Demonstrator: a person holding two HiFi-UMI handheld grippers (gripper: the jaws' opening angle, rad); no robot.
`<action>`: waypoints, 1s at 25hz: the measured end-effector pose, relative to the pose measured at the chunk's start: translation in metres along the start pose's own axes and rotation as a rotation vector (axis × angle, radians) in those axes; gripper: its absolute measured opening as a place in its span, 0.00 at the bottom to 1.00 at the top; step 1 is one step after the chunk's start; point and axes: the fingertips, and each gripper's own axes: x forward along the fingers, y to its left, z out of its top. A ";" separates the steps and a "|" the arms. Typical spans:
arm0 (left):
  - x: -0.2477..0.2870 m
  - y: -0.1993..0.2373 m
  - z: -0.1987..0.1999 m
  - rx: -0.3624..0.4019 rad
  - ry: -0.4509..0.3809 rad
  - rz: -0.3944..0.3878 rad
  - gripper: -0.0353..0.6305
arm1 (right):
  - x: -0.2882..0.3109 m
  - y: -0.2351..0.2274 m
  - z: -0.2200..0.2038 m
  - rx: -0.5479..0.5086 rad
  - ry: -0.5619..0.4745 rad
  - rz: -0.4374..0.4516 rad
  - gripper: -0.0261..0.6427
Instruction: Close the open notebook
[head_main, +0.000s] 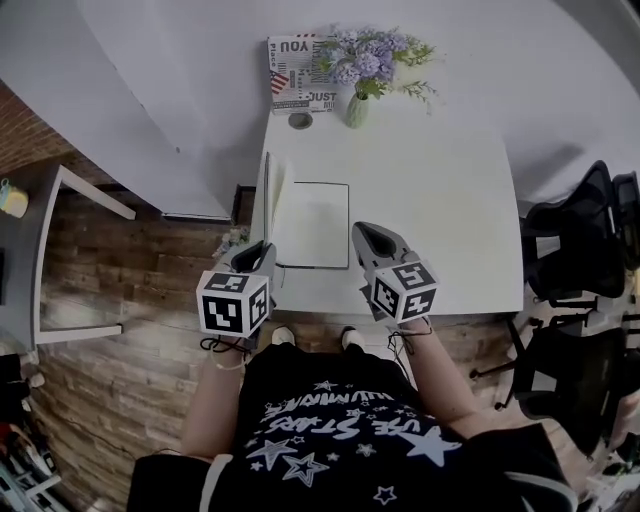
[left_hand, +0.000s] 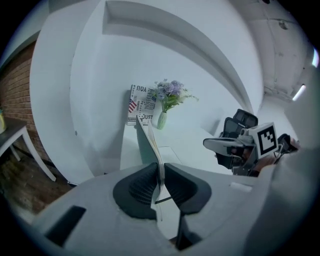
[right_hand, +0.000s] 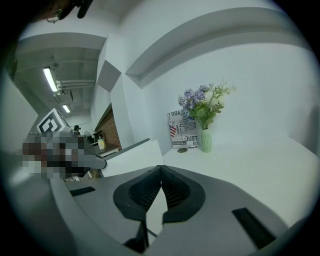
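**Left gripper (left_hand: 159, 170) pinches the notebook (head_main: 312, 225) cover (left_hand: 146, 145); right gripper (right_hand: 160, 170) closed on nothing**

In the left gripper view, the 2 dark ribbed jaws are pressed onto the near edge of the notebook's thin grey-green cover. The cover stands almost upright between them and runs away toward 12 o'clock. Pale page edges show on its right face.

In the right gripper view, the 2 jaws meet at their tips with nothing between them. A white sheet of the notebook shows below and at 10 o'clock of them.

From the head view, the notebook lies open on the white desk (head_main: 440, 200), toward its left side. 1 blank white page lies flat, and the raised cover stands along the page's left edge, at 9 o'clock of it. The left gripper comes in from 7 o'clock of the page. The right gripper sits just beside the page's near right corner, at about 4 o'clock; whether it touches the page cannot be told.

At 1 o'clock of the notebook, by the desk's far edge, a pale green vase (head_main: 357, 110) holds lilac flowers (head_main: 372, 55). A printed card (head_main: 293, 72) leans on the wall at 11 o'clock of the vase, with a small round object (head_main: 300, 120) in front of it.

Black chairs (head_main: 590, 230) stand off the desk's right side, at 3 o'clock.
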 end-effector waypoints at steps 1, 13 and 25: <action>0.004 -0.008 0.002 0.018 0.002 0.000 0.14 | -0.004 -0.005 0.000 0.003 -0.003 -0.002 0.04; 0.066 -0.098 -0.015 0.175 0.082 0.030 0.14 | -0.052 -0.068 0.000 0.016 -0.009 -0.012 0.04; 0.114 -0.124 -0.053 0.213 0.195 0.099 0.14 | -0.080 -0.099 -0.013 0.016 0.013 0.021 0.04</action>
